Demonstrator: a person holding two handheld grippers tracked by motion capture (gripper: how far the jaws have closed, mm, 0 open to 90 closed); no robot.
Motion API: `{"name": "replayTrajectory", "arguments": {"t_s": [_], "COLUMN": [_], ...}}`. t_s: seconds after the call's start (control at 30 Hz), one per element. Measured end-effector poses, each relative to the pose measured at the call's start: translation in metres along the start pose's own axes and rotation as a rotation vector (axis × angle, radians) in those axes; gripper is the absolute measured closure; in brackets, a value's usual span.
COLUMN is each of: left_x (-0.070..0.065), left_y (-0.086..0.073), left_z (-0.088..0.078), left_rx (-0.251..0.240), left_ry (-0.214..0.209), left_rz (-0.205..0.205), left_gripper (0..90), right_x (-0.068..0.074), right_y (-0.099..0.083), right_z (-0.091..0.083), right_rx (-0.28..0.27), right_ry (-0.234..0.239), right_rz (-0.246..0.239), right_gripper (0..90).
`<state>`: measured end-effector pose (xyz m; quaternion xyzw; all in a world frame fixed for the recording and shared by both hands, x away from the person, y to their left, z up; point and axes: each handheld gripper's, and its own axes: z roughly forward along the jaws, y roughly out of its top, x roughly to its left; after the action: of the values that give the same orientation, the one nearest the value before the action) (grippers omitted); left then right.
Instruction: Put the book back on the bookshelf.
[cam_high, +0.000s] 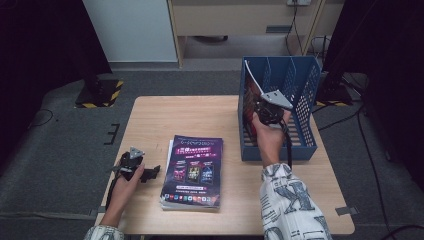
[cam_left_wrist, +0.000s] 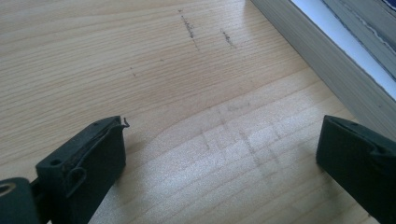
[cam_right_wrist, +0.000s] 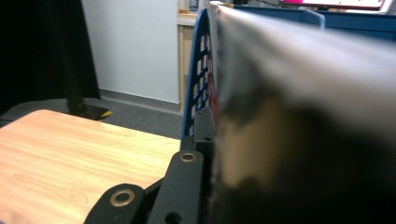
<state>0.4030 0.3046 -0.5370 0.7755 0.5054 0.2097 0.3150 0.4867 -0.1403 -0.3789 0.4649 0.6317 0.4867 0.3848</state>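
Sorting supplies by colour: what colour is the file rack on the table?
Blue; the file rack shows best in the high view.

Light wooden table (cam_high: 150, 115), grain running lengthwise, standing on grey carpeted floor (cam_high: 60, 150). A stack of magazines (cam_high: 192, 172) with a dark purple cover lies flat near the front edge, left of centre. A blue perforated file rack (cam_high: 305, 100) stands at the back right corner; the left gripper (cam_high: 152, 172) rests on the tabletop just left of the stack.
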Motion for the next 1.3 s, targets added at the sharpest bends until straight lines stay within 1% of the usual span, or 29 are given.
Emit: {"name": "replayTrajectory", "arguments": {"t_s": [0.03,0.17,0.2,0.23,0.27,0.33,0.4,0.43,0.47,0.63,0.7,0.73,0.77,0.87,0.9,0.93,1.03,1.07,1.1,1.13,1.2,1.3], "left_x": [0.000,0.000,0.000,0.000,0.000,0.000,0.000,0.000,0.000,0.000,0.000,0.000,0.000,0.000,0.000,0.000,0.000,0.000,0.000,0.000,0.000,0.000], "left_y": [0.000,0.000,0.000,0.000,0.000,0.000,0.000,0.000,0.000,0.000,0.000,0.000,0.000,0.000,0.000,0.000,0.000,0.000,0.000,0.000,0.000,0.000], "left_z": [0.000,0.000,0.000,0.000,0.000,0.000,0.000,0.000,0.000,0.000,0.000,0.000,0.000,0.000,0.000,0.000,0.000,0.000,0.000,0.000,0.000,0.000], "left_rx": [0.000,-0.001,-0.001,0.000,0.000,-0.001,-0.002,-0.001,-0.001,-0.002,-0.002,-0.002,-0.001,-0.001,-0.001,-0.001,0.001,0.001,0.001,0.001,0.001,0.001], "left_ry": [0.000,-0.001,-0.001,-0.001,-0.002,-0.002,-0.002,-0.002,-0.003,-0.002,-0.003,-0.003,-0.003,-0.003,-0.004,-0.004,-0.003,-0.003,-0.004,-0.004,-0.003,-0.004], "left_rz": [0.000,-0.001,-0.001,0.001,0.002,0.000,0.000,0.000,0.001,0.001,0.001,0.001,0.001,0.002,0.003,0.002,0.004,0.004,0.004,0.004,0.005,0.004], "left_gripper": [0.6,0.6,0.6,0.6,0.5,0.6,0.5,0.5,0.5,0.5,0.6,0.6,0.5,0.5,0.4,0.4,0.4,0.4,0.4,0.4,0.4,0.3], "right_x": [0.000,0.002,0.002,0.002,0.002,0.005,0.006,0.009,0.010,0.021,0.024,0.024,0.025,0.025,0.025,0.024,0.021,0.021,0.020,0.020,0.021,0.021], "right_y": [0.000,0.003,0.003,0.005,0.006,0.007,0.007,0.006,0.005,0.003,0.003,0.003,0.003,0.003,0.003,0.003,0.001,0.001,-0.001,-0.002,-0.005,-0.008], "right_z": [0.000,0.002,0.002,0.004,0.005,0.008,0.011,0.014,0.015,0.018,0.019,0.019,0.018,0.015,0.013,0.012,0.008,0.008,0.007,0.006,0.005,0.004], "right_rx": [-0.001,-0.003,-0.003,-0.008,-0.010,-0.003,-0.004,0.006,0.003,0.003,0.007,0.007,0.006,0.000,-0.001,-0.006,-0.016,-0.016,0.002,0.004,0.006,0.029], "right_ry": [-0.012,-0.088,-0.088,-0.122,-0.123,-0.135,-0.139,-0.144,-0.145,-0.121,-0.102,-0.102,-0.091,-0.074,-0.066,-0.053,-0.028,-0.028,0.000,0.000,0.016,0.033], "right_rz": [0.003,0.004,0.004,0.009,0.014,0.000,-0.001,-0.006,-0.005,-0.034,-0.032,-0.032,-0.029,-0.032,-0.040,-0.037,-0.022,-0.022,-0.019,-0.025,-0.019,-0.022], "right_gripper": [87.0,87.0,87.0,87.1,87.1,87.1,87.0,87.0,86.9,86.5,84.0,84.0,76.7,65.3,61.1,57.6,50.2,50.2,44.4,43.3,39.8,34.2]}}
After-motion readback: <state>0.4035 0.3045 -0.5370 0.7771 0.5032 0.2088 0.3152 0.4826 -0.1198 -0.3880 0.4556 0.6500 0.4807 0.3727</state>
